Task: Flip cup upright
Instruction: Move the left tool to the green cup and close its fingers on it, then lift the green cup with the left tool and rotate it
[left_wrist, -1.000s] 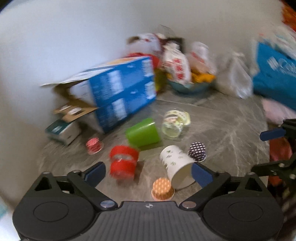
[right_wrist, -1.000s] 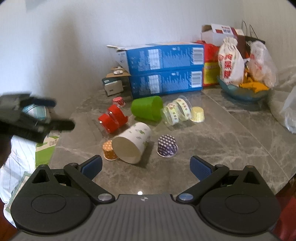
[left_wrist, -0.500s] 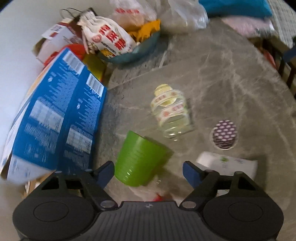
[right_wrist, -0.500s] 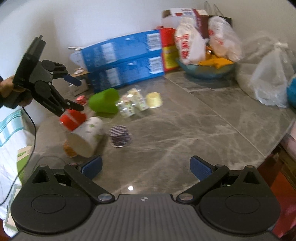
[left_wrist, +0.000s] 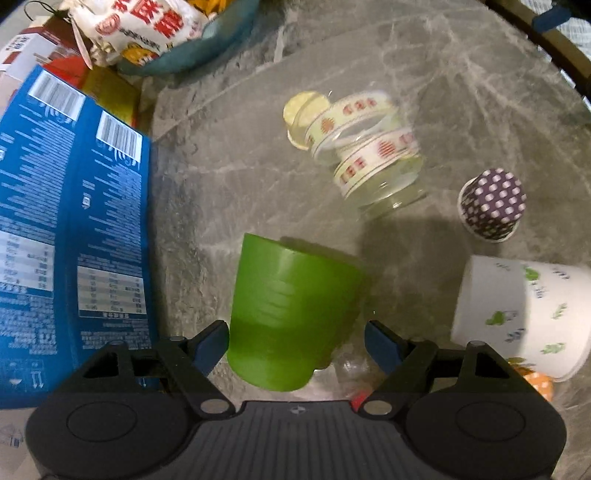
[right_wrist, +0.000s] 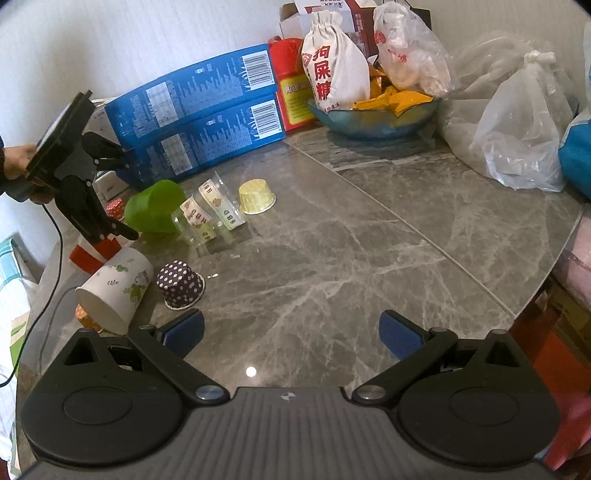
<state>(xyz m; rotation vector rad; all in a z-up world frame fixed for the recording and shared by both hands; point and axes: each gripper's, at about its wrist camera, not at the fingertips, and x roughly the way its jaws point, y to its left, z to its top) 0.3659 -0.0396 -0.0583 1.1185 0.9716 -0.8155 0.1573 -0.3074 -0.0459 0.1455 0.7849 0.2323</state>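
Note:
A green plastic cup (left_wrist: 291, 314) lies on its side on the grey marble table (left_wrist: 461, 92). My left gripper (left_wrist: 295, 341) is open, and the cup's wide end sits between its fingers; I cannot tell if they touch it. In the right wrist view the green cup (right_wrist: 155, 210) lies at the left with the left gripper (right_wrist: 107, 192) around it. My right gripper (right_wrist: 291, 332) is open and empty above the table's near part.
A clear cup with patterned bands (left_wrist: 365, 155), a white paper cup (left_wrist: 517, 317), a purple dotted cup (left_wrist: 491, 205) and a yellow cup (right_wrist: 256, 195) lie nearby. Blue boxes (right_wrist: 195, 114) stand at the left. A bowl with bags (right_wrist: 373, 114) is at the back.
My left gripper has moved closer down onto the green cup, which now sits between its fingers. My right gripper has shifted slightly and stays open.

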